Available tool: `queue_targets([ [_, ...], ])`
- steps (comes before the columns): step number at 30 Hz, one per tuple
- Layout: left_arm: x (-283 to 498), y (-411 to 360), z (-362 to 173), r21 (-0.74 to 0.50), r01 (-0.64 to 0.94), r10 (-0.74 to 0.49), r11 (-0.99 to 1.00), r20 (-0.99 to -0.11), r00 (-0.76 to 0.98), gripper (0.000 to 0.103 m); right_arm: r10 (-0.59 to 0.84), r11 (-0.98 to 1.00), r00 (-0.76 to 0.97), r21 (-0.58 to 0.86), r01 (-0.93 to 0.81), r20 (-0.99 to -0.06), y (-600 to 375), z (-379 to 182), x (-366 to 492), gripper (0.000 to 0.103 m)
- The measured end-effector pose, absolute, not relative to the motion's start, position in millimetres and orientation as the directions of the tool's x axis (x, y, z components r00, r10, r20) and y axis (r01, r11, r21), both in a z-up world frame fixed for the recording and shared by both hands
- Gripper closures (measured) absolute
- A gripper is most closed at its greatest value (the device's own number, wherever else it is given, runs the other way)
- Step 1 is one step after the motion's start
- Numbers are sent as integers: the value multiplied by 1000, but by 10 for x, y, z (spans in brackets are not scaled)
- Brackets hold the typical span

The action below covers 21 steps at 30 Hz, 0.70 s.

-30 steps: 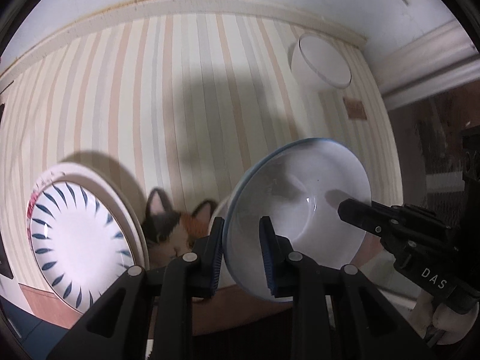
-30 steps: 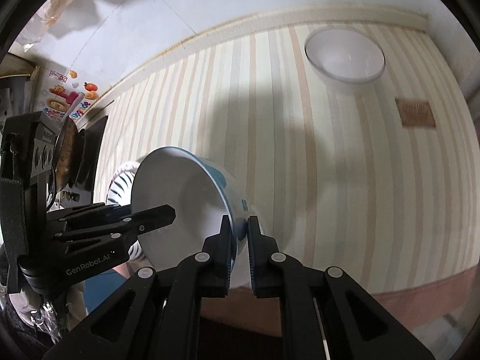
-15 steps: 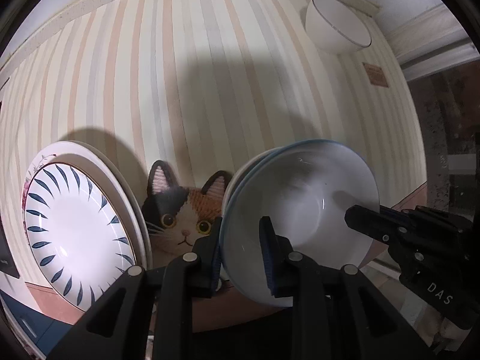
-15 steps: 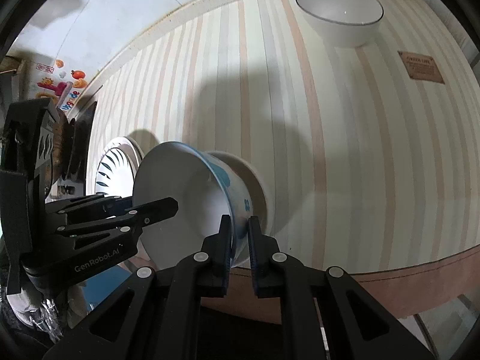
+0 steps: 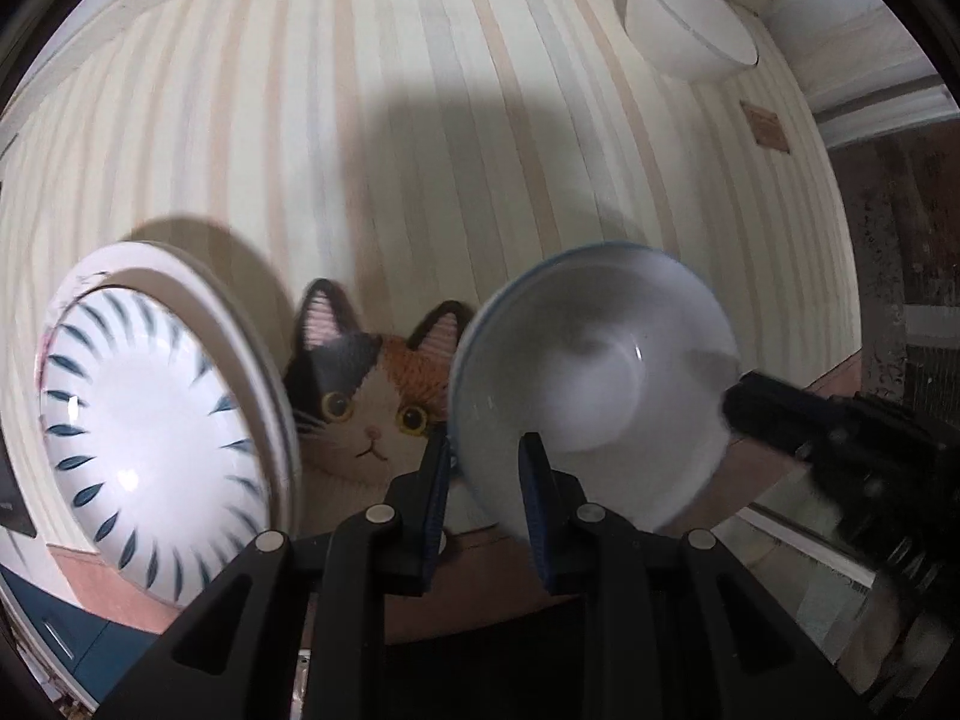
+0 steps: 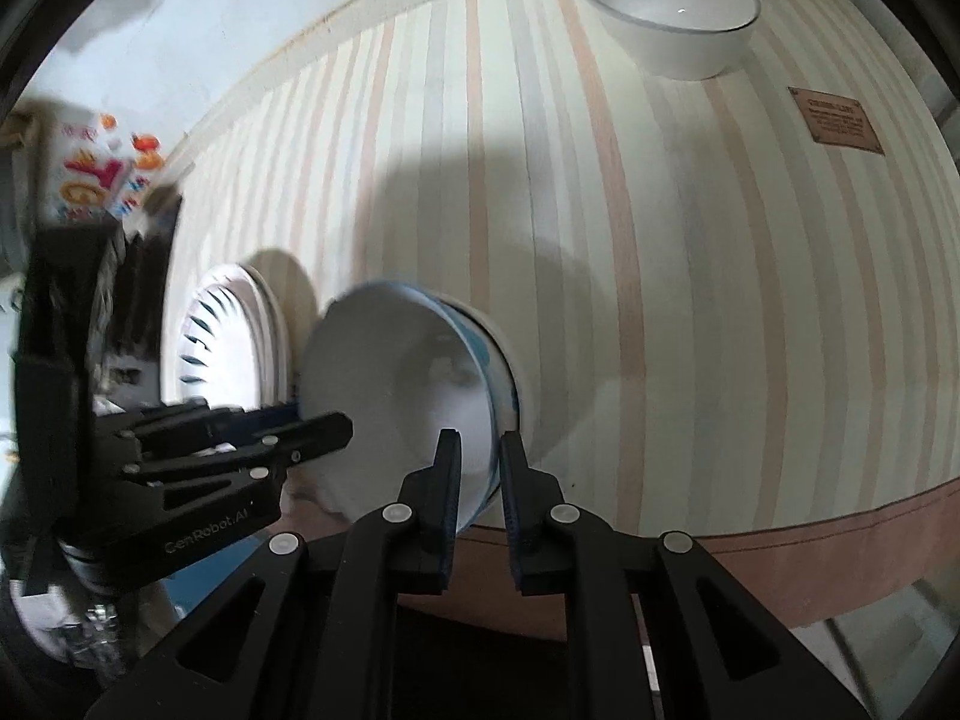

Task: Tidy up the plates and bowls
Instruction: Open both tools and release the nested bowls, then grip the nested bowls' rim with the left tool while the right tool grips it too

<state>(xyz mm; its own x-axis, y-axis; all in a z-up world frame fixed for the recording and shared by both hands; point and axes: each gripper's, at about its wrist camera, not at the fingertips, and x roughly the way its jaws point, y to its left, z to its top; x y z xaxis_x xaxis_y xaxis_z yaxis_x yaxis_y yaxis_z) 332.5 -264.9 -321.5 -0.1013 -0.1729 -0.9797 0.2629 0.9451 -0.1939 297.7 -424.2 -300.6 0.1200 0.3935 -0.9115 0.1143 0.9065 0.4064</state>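
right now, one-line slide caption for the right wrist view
Both grippers at the rim of a blue-rimmed bowl nested in another on the striped cloth; right gripper opening, left gripper opposite.

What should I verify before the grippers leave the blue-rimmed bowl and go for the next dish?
1. Blue-rimmed bowl sits inside the lower bowl: cannot tell; it looks nested, but the contact is hidden.
2. Left gripper is released: not ok, it is shut on the rim.
3. Right gripper is released: not ok yet; its jaws are opening with the rim between them.
4. Plate stack is apart from the bowl: ok.
5. Next dish is free: ok, the white bowl stands upright and alone at the far end.
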Motion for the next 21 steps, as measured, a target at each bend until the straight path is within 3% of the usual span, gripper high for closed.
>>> queue_targets([
  [2,3406,-2628,-2975,-193,260,-187,946,-981,-50,81,414,890,163,436,136,-896,-4412,-2855,2982,88],
  [4,3567,-2662,-2743,-194,258,-203,947,-979,8,80,415,873,222,455,177,-882,-4663,-2694,3066,81],
  [6,3829,-2735,-2571,-236,236,-254,943,-966,45,64,404,864,260,459,207,-877,-4889,-2615,3190,49],
  [7,3992,-2785,-2516,-257,221,-277,941,-959,65,62,384,861,280,451,237,-880,-5063,-2599,3323,45],
  [12,4802,-3192,-2592,-312,182,-335,932,-936,112,61,356,814,328,463,350,-875,-5672,-2818,3917,45],
  [21,5624,-4181,-3472,-375,205,-370,904,-927,-64,61,346,759,315,461,459,-884,-6159,-3361,4597,45],
])
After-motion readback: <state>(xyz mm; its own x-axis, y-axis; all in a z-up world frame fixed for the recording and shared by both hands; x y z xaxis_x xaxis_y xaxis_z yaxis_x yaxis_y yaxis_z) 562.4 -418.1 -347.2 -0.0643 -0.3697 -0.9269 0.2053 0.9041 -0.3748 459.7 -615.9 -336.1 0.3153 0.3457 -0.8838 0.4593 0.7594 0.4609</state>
